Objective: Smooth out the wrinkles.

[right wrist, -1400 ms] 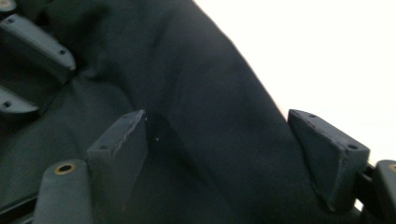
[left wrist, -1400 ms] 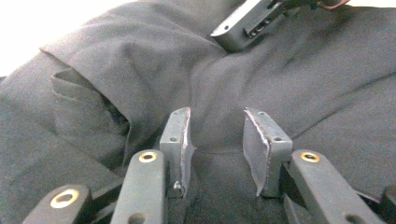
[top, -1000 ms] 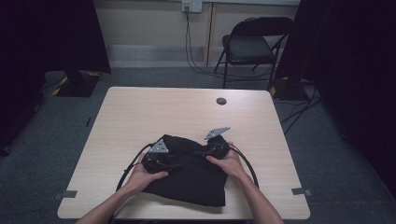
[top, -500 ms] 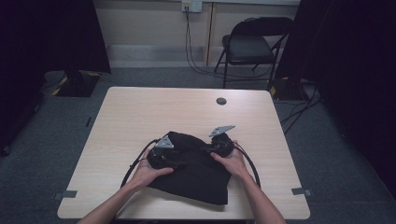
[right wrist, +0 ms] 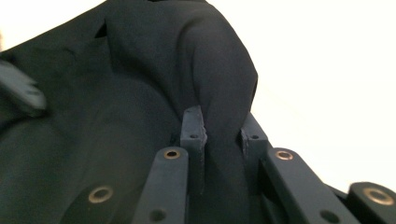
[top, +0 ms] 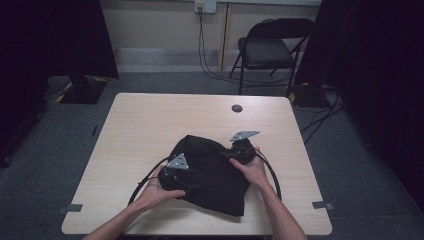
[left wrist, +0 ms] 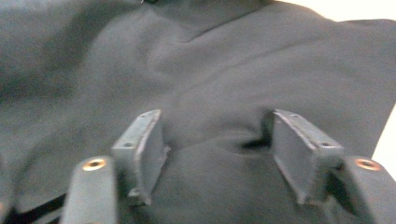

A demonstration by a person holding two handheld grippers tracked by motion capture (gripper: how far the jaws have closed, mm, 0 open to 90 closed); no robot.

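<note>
A crumpled black cloth (top: 215, 175) lies on the near half of the wooden table (top: 150, 120). My left gripper (top: 192, 186) rests over the cloth's left side. In the left gripper view the left gripper (left wrist: 215, 140) stands open, its jaws just having been opening, with cloth (left wrist: 210, 70) bulging between the pads (left wrist: 144, 140) but not pinched. My right gripper (top: 226, 155) is at the cloth's upper right. In the right gripper view the right gripper (right wrist: 222, 130), whose jaws have just been closing, is shut on a raised fold of the cloth (right wrist: 140, 93).
A small dark round disc (top: 237, 108) sits near the table's far edge. A black folding chair (top: 270, 50) stands beyond the table. Cables loop from both grippers (top: 272, 175) across the table's near part. Bare tabletop lies to the far left.
The right gripper has moved right and slightly away with the cloth fold in it. The left gripper has shifted a little to the right on the cloth.
</note>
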